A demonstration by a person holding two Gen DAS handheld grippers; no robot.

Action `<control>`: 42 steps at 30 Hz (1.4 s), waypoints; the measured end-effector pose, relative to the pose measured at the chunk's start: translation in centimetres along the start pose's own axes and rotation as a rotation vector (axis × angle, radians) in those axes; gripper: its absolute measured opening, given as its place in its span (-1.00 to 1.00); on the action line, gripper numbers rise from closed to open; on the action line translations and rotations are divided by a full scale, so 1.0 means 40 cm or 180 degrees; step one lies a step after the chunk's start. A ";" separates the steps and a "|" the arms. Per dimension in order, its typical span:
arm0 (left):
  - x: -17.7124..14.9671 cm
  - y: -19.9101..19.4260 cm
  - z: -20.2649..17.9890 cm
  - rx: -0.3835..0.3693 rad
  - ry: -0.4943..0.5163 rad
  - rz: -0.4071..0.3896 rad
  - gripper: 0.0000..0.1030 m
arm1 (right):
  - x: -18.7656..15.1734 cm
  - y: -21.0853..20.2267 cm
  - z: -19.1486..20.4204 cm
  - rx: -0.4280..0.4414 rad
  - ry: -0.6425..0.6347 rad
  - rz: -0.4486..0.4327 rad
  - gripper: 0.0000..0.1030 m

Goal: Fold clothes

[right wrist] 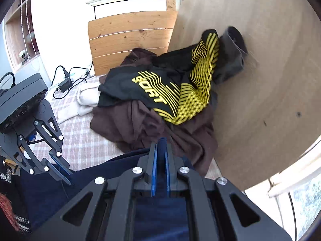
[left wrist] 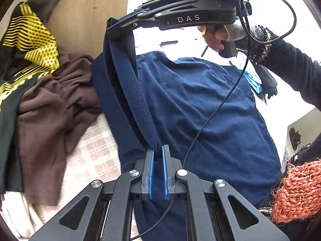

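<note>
A navy blue T-shirt (left wrist: 200, 108) hangs lifted between both grippers above the bed. My left gripper (left wrist: 158, 152) is shut on the shirt's ribbed edge, which runs up as a taut band (left wrist: 132, 92) to my right gripper (left wrist: 112, 30), also shut on it at the top left of the left wrist view. In the right wrist view my right gripper (right wrist: 160, 150) pinches navy cloth (right wrist: 160, 212) between its blue pads, and the left gripper (right wrist: 64, 172) shows low at left, shut on the same shirt (right wrist: 46, 188).
A pile of clothes lies on the checked bedsheet (right wrist: 80, 140): a brown garment (right wrist: 140, 126), a black shirt with yellow stripes (right wrist: 172, 86), a dark grey item (right wrist: 232, 60), a cream cloth (right wrist: 86, 100). A wooden board (right wrist: 260, 80) stands behind. A charger and cables (right wrist: 66, 84) lie at the left.
</note>
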State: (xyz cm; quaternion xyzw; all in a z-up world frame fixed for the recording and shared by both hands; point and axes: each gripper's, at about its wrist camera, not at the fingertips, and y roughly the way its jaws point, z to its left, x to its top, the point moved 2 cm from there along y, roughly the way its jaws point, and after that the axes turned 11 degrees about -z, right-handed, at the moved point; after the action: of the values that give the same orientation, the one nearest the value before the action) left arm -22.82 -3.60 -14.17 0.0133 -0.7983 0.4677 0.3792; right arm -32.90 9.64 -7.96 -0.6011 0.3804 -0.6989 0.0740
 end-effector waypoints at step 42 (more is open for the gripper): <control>-0.818 -0.424 -0.179 0.0875 -0.1709 0.0300 -0.52 | -0.330 -0.555 0.395 -0.0459 0.1734 -0.0255 -0.05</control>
State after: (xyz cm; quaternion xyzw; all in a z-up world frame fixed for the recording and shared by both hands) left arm 11.10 -18.65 -19.94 0.1505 -0.7989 0.5682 0.1272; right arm -7.34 25.58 -4.72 -0.4094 0.4110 -0.8082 -0.1016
